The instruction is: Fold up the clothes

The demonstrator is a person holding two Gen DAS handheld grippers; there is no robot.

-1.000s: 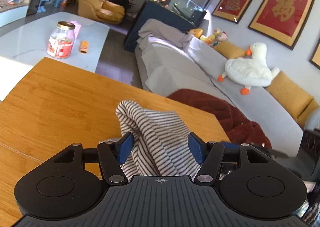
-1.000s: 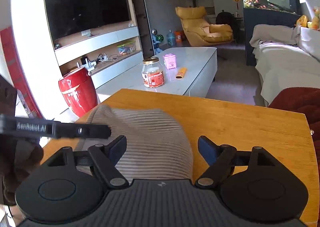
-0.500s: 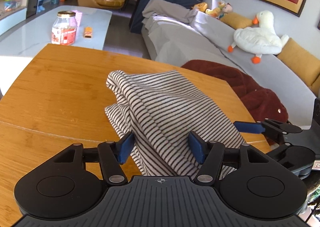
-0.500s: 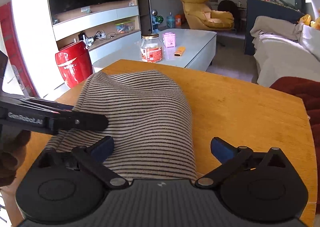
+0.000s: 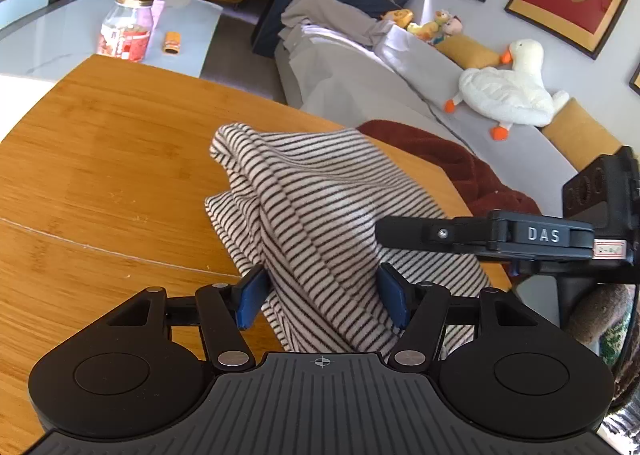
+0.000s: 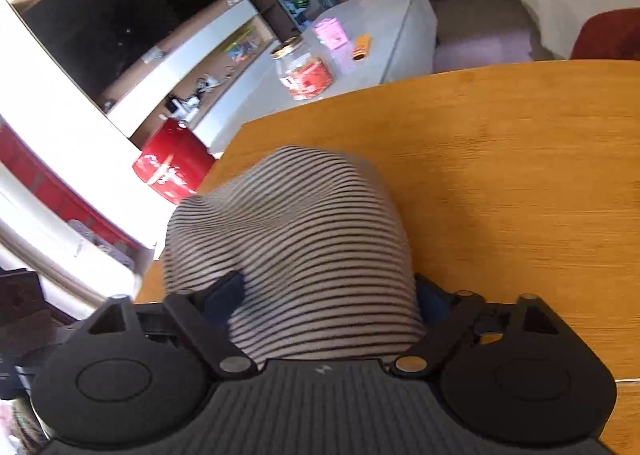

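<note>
A black-and-white striped garment point(image 5: 320, 211) lies bunched and folded over on the wooden table point(image 5: 100, 159). My left gripper point(image 5: 322, 295) is open, its blue pads either side of the garment's near edge. In the right wrist view the garment point(image 6: 296, 239) fills the middle, a little blurred. My right gripper point(image 6: 324, 301) is open wide, with the cloth lying between its fingers. The right gripper's black finger point(image 5: 440, 233) also reaches over the garment from the right in the left wrist view.
A grey sofa point(image 5: 360, 67) with a white plush duck point(image 5: 508, 89) and a dark red blanket point(image 5: 448, 159) lies beyond the table's right edge. A low white coffee table point(image 5: 60, 39) carries a jar point(image 5: 128, 29). A red bin point(image 6: 172, 167) stands on the floor.
The right gripper has tilted and swung down over the garment, its jaws narrower than half a second ago. The left gripper has shifted slightly; the right gripper's finger now reaches over the cloth.
</note>
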